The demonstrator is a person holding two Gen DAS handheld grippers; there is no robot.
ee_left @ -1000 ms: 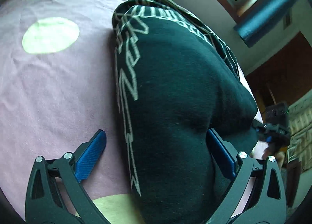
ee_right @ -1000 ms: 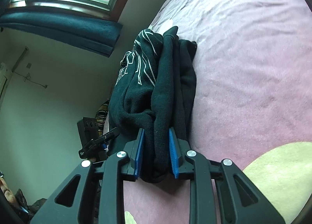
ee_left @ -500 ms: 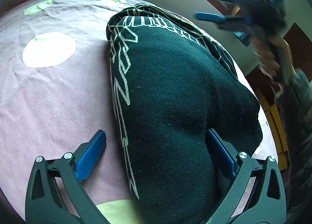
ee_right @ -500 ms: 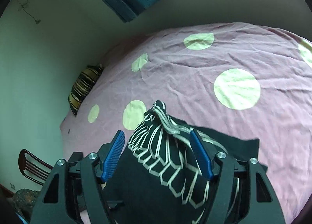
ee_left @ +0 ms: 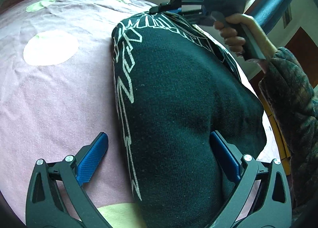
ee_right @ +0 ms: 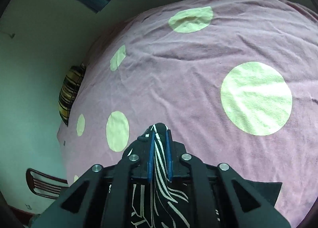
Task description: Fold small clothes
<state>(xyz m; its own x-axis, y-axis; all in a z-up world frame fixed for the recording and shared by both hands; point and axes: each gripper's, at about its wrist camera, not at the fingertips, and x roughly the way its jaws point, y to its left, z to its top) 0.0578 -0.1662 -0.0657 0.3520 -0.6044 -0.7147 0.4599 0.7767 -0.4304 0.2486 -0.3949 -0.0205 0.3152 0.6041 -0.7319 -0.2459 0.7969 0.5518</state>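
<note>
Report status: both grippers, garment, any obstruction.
Left gripper open, straddling black garment. Right gripper shut on garment's far patterned edge. Garment lies bunched on spotted bedspread. Nothing in the way.

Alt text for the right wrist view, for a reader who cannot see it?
The right gripper is shut on a bunched edge of the black sweater with white lines, above a pink bedspread with pale green dots.
</note>
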